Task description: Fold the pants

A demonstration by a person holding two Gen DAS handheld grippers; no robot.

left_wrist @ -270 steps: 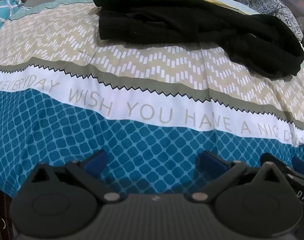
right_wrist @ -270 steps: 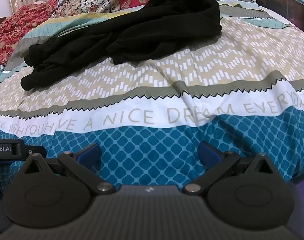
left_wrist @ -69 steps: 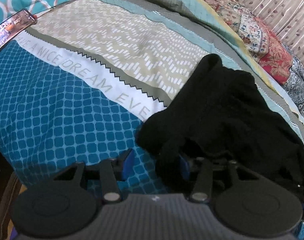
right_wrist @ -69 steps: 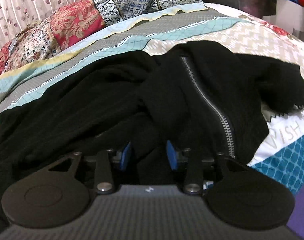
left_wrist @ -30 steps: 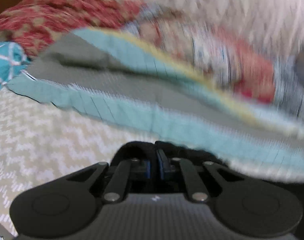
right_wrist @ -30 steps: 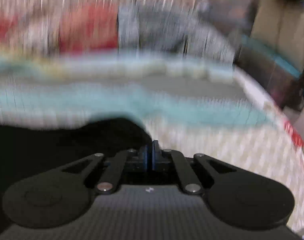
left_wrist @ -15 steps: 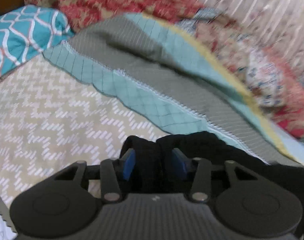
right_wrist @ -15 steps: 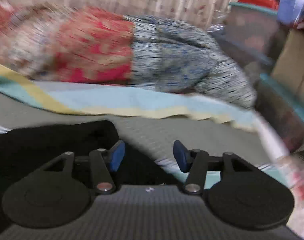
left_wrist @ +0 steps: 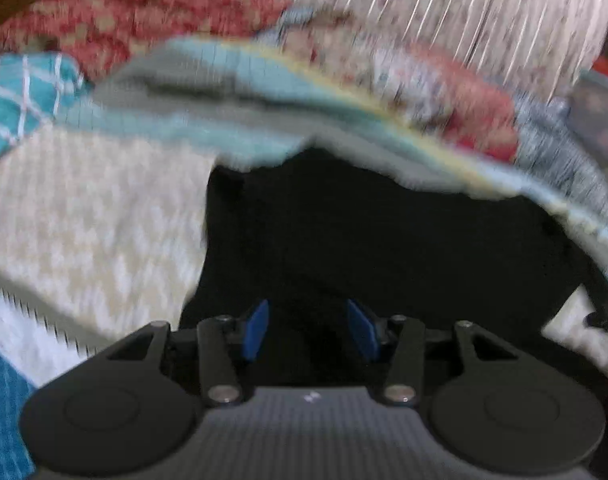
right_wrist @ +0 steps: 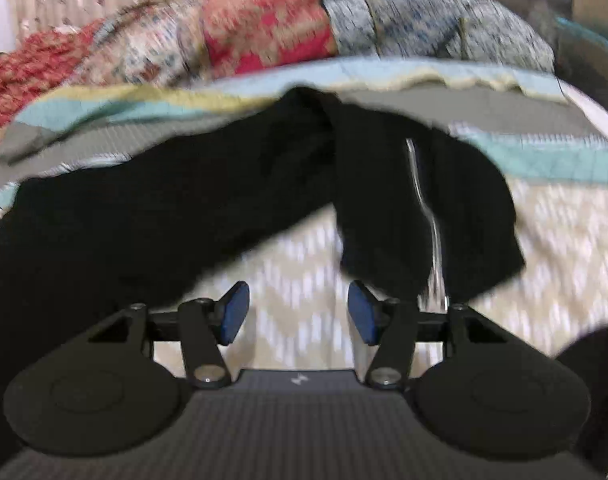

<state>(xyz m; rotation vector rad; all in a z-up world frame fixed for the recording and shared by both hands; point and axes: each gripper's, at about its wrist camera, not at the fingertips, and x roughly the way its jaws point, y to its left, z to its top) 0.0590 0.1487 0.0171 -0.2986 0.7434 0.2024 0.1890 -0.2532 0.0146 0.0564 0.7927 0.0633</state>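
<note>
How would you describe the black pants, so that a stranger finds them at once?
Look at the bed with the patterned quilt. On its beige zigzag band lie the black fabric pants, spread out. Only they are plain black, with a silver zipper.

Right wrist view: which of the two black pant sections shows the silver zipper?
The right-hand section of the black fabric pants: a silver zipper runs down it. The wide section stretching left shows plain black fabric.
</note>
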